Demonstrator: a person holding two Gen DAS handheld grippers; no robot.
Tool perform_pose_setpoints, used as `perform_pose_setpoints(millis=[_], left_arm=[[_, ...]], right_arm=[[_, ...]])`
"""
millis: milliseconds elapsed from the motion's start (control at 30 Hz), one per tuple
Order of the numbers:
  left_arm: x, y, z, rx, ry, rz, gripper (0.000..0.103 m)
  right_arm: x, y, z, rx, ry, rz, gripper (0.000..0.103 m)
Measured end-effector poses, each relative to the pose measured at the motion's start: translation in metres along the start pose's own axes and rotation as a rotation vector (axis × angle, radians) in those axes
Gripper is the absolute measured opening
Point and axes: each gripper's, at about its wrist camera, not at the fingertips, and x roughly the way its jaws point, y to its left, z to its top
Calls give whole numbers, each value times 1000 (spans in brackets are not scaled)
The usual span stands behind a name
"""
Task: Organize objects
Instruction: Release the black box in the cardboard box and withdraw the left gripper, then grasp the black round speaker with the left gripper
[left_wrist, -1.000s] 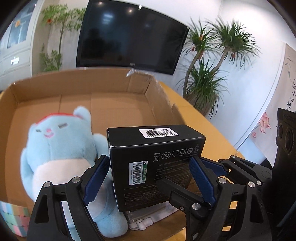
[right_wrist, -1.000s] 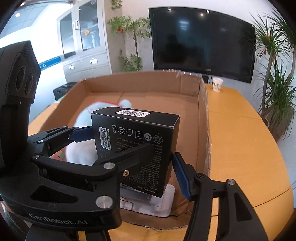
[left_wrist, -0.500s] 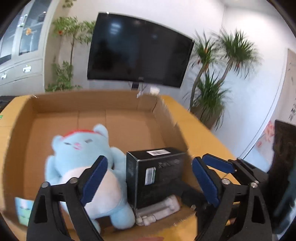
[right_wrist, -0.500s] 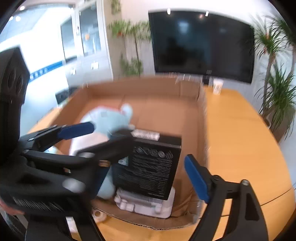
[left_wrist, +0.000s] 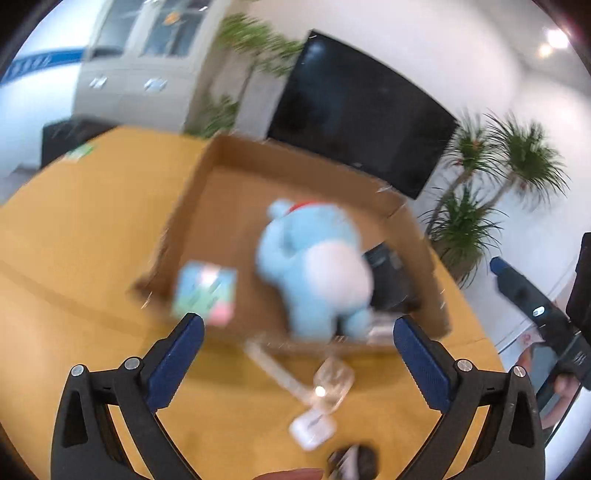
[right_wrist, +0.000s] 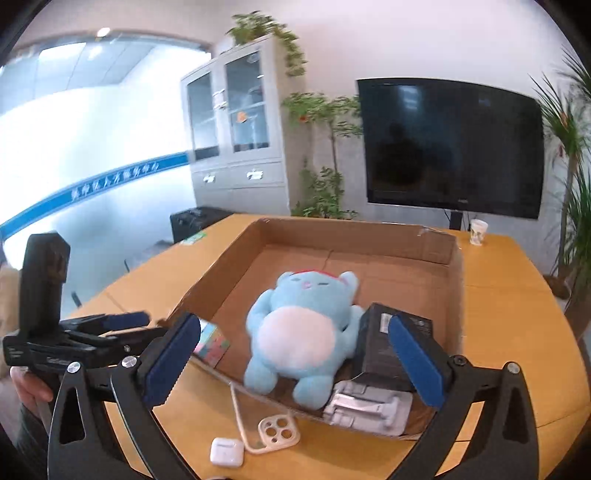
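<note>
An open cardboard box (right_wrist: 424, 242) (left_wrist: 192, 206) holds a blue plush toy (right_wrist: 303, 328) (left_wrist: 314, 266), a black carton (right_wrist: 380, 350) (left_wrist: 388, 280) to its right, a pastel box (right_wrist: 212, 341) (left_wrist: 205, 291) to its left and a white plastic pack (right_wrist: 365, 406). In front of the box on the table lie a clear phone case (right_wrist: 266, 424) (left_wrist: 314, 376) and a white earbud case (right_wrist: 227, 451) (left_wrist: 312, 430). My left gripper (left_wrist: 295, 350) and right gripper (right_wrist: 291, 362) are both open and empty, held back over the table's near side.
The wooden table (right_wrist: 517, 332) carries a paper cup (right_wrist: 478, 231) at the far right and a green card (right_wrist: 192, 240) at the far left. A TV (right_wrist: 450, 147), cabinet (right_wrist: 236, 140) and plants (left_wrist: 480, 206) stand behind. A small dark object (left_wrist: 354, 461) lies near the front edge.
Both grippers let go of the black carton, which now stands in the box beside the plush, and pulled back and up. The left view is swinging to the left.
</note>
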Motion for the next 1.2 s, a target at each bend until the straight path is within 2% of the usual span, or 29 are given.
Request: perform_pose_setpoints(millis=[67, 167, 267, 367, 533, 600, 667, 700, 1000, 1200], left_arm=[[-7, 15, -25, 5, 35, 28, 103], [-15, 20, -61, 35, 67, 49, 103], [-19, 16, -90, 44, 111, -5, 103], [-15, 5, -106, 56, 168, -50, 103], [4, -19, -108, 104, 232, -52, 103], [15, -28, -111, 110, 270, -63, 103], [24, -36, -115, 126, 296, -80, 103], [29, -40, -118, 136, 315, -81, 103], [65, -75, -146, 252, 428, -107, 103], [77, -89, -150, 289, 422, -122, 100]], right_arm=[[4, 7, -18, 1, 68, 68, 102], [12, 12, -56, 2, 202, 121, 102], [13, 10, -95, 21, 287, 179, 102], [15, 16, -128, 15, 359, 249, 102], [36, 33, -156, -75, 409, 282, 101], [45, 38, -165, -111, 444, 288, 91], [52, 42, -175, -149, 497, 292, 64], [54, 44, -181, -169, 525, 286, 62], [41, 43, -200, -192, 505, 260, 61], [39, 46, -197, -215, 478, 247, 61]])
